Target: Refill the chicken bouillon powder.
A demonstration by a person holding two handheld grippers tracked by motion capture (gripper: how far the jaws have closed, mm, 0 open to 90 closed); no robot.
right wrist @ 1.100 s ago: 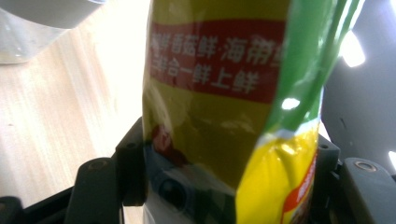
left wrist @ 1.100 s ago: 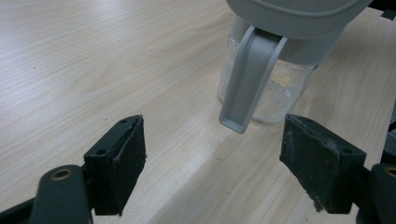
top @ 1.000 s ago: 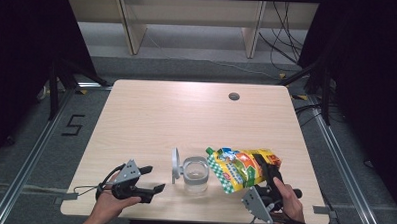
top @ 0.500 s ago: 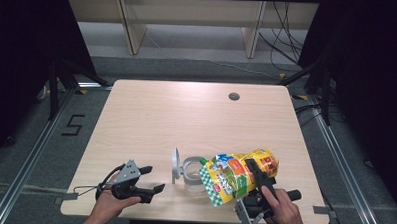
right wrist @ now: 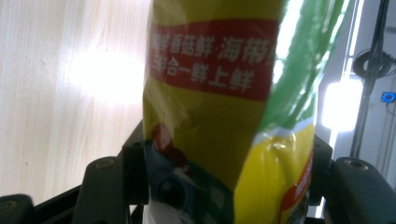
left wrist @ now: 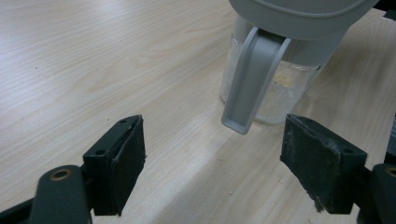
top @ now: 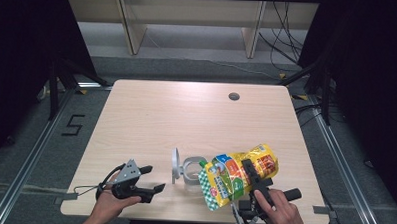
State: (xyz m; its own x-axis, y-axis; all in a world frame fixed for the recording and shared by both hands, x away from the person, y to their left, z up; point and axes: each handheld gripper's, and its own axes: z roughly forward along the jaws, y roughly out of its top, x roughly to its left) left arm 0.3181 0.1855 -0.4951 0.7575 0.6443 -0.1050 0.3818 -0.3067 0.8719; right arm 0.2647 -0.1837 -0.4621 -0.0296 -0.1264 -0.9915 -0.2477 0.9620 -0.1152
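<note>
Tilting pouch, right hand-held gripper

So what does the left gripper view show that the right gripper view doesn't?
Left gripper view: the jar, a clear container with white grains, its grey lid and hanging latch, framed by the open left tool. Right gripper view: the pouch, yellow, green and red with printed characters, clamped in the right tool, plus cables and a bright light off to one side. Both share the light wooden table.
</note>
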